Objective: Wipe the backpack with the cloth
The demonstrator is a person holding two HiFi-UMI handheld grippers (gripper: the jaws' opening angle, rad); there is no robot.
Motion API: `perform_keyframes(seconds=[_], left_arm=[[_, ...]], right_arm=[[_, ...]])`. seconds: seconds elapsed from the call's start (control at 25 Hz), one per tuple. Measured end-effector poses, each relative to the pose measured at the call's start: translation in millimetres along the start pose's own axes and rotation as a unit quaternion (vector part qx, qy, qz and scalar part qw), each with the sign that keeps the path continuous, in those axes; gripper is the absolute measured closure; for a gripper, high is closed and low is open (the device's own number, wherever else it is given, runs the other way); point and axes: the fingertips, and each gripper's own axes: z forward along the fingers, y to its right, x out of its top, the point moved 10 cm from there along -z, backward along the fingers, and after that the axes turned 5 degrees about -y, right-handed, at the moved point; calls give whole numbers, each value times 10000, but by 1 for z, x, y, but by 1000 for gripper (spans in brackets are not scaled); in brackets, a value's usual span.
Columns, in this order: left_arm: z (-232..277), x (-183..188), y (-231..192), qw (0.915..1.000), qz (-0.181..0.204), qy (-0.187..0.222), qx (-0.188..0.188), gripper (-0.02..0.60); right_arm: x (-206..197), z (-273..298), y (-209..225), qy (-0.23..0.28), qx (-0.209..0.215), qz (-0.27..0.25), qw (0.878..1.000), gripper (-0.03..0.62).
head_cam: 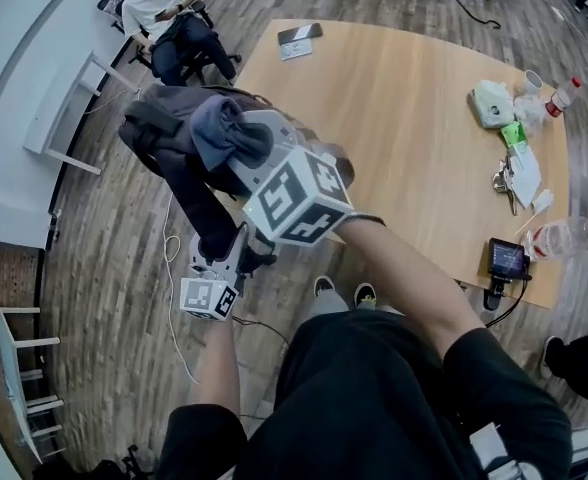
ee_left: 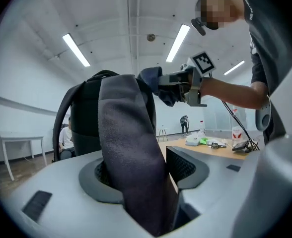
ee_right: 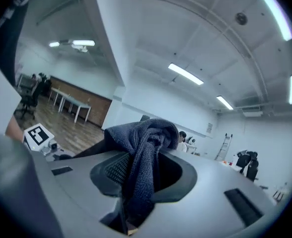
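Note:
The dark backpack (head_cam: 174, 153) hangs off the floor beside the table's near-left corner. Its wide grey strap (ee_left: 128, 148) runs up between the jaws of my left gripper (ee_left: 136, 158), lying against the left jaw. The right pad (ee_left: 185, 166) stands bare and apart from it, so the jaws are open. My right gripper (head_cam: 259, 153) is raised against the top of the backpack (ee_left: 86, 118) and is shut on the blue-grey cloth (head_cam: 229, 133). The bunched cloth (ee_right: 141, 152) droops between the jaws of that gripper (ee_right: 141, 175). In the left gripper view the cloth (ee_left: 158, 86) touches the bag's upper edge.
A wooden table (head_cam: 404, 118) to the right carries a phone stand (head_cam: 506, 260), bottles (head_cam: 566, 236), tissues (head_cam: 492, 103) and papers. A person sits on a chair (head_cam: 164, 18) beyond the backpack. A white bench (head_cam: 69, 118) stands at left, and a cable (head_cam: 174, 298) lies on the floor.

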Motion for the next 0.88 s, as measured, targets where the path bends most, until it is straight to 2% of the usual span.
perform_keyframes(seconds=[0.08,0.12,0.28,0.4,0.52,0.64,0.76,0.88], left_arm=[[-3,3,4,9997,-173,24,160,324],[-6,4,6,9994,-202,15,281,322],[-15,7,13,9985,-199,39,518,321],[-16,8,10,9978,-236,56,622,319],[-17,9,11,9970,-120,-7,766,319],[-22,14,13,9969,-37,-53,788,314],[-29,16,11,9968,104,-125,777,311],[-33,16,9,9965,156,-153,806,302]], right_arm=[[6,19,-6,-336,-6,-327,9989,482],[2,22,-8,-336,-23,-246,9991,484],[-44,5,-21,-282,-25,520,9982,488],[-95,10,-45,-778,220,845,9931,488],[-160,32,-79,-1568,531,1054,9806,488],[-221,52,-95,-2148,476,1374,9658,488],[-260,62,-88,-2421,385,1885,9510,488],[-273,64,-78,-2473,329,2034,9468,488]])
